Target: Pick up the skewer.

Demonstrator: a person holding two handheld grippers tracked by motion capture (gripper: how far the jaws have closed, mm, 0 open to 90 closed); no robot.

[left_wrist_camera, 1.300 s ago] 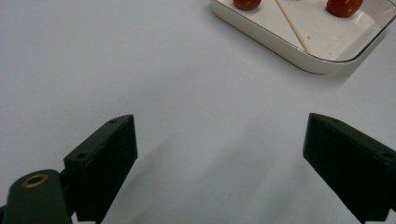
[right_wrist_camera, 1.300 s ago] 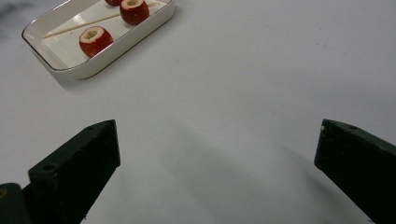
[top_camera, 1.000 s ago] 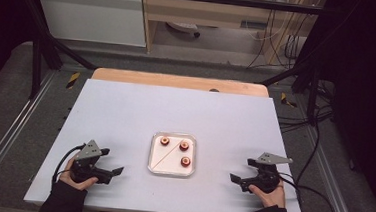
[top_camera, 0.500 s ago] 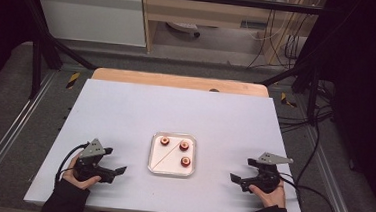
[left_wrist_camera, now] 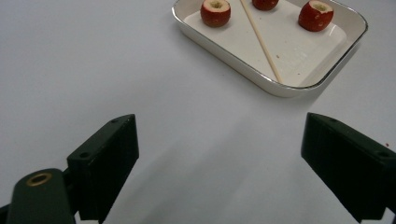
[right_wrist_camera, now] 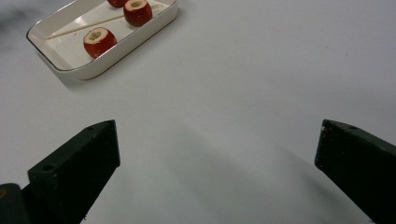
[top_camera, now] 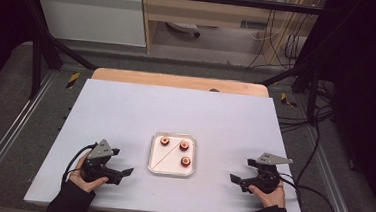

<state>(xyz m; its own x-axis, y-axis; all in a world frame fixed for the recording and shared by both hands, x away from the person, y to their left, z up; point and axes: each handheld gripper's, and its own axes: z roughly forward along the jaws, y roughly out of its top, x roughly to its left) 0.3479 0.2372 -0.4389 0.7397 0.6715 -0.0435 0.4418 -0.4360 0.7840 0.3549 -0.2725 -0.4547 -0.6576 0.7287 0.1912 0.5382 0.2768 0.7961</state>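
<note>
A shallow white tray (top_camera: 159,164) sits on the white table, near its front middle. It holds three red cored fruits (top_camera: 164,141) (top_camera: 184,146) (top_camera: 185,161) and a thin wooden skewer (top_camera: 165,154) lying diagonally. My left gripper (top_camera: 123,174) rests left of the tray, open and empty. In the left gripper view its jaws (left_wrist_camera: 224,172) stand wide apart, with the tray (left_wrist_camera: 280,88), skewer (left_wrist_camera: 261,42) and a fruit (left_wrist_camera: 215,11) ahead. My right gripper (top_camera: 236,180) rests right of the tray, open and empty. In the right gripper view (right_wrist_camera: 219,172) the tray (right_wrist_camera: 70,56) and a fruit (right_wrist_camera: 100,41) lie ahead to the left.
The white table top (top_camera: 175,110) stretches well beyond the tray, with a wooden strip (top_camera: 177,81) at its far edge. Cables (top_camera: 315,195) trail off the right side. Metal frame rails (top_camera: 44,61) and shelving stand beyond the table.
</note>
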